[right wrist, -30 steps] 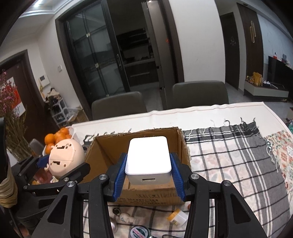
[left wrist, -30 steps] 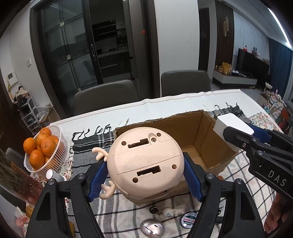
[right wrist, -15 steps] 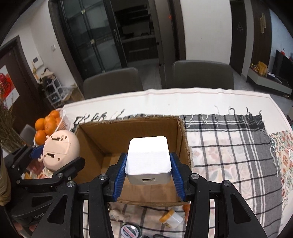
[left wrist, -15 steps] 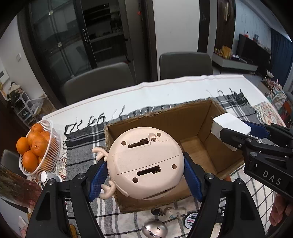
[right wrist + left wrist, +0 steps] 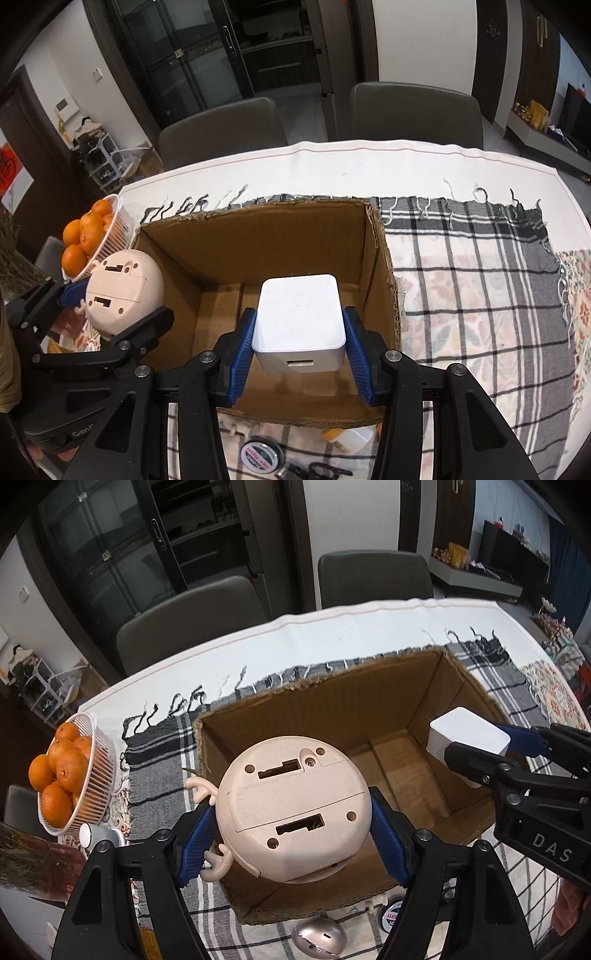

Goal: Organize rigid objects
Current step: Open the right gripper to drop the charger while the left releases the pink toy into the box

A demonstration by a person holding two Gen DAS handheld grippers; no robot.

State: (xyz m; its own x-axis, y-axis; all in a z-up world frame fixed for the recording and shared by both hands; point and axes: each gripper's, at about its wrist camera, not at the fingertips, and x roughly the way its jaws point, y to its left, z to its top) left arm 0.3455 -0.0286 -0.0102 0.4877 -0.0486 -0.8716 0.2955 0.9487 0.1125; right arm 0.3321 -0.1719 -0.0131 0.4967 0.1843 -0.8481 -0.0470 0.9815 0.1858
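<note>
A big brown cardboard box (image 5: 280, 236) sits open in the middle of the picture, on a black and white checked cloth (image 5: 476, 280) that covers part of the bench (image 5: 369, 162). In the left wrist view, the left gripper (image 5: 291, 834) has its blue fingers (image 5: 195, 834) clamped on a round pink toy (image 5: 291, 812) with little antlers on its left side. The toy's flat back faces the camera and shows two slots and small screw holes. It hangs over the lower left part of the box, above the near wall. In the right wrist view, the right gripper (image 5: 299, 343) has its blue fingers (image 5: 243, 347) clamped on a white box with round corners (image 5: 299, 317). The white box has a small slot on the side that faces the camera. It hangs over the lower middle of the cardboard box, and the bare brown floor of the cardboard box shows behind it. Each view also shows the other gripper at its edge, still well apart from its neighbour. At the left of both pictures a white basket of oranges (image 5: 59, 771) stands on the bench, just beside the cloth. At the bottom, in front of the cardboard box, lie a silver round thing (image 5: 319, 936) and a small round tin (image 5: 260, 456). Two grey chairs (image 5: 413, 110) stand behind the bench at the top.
</note>
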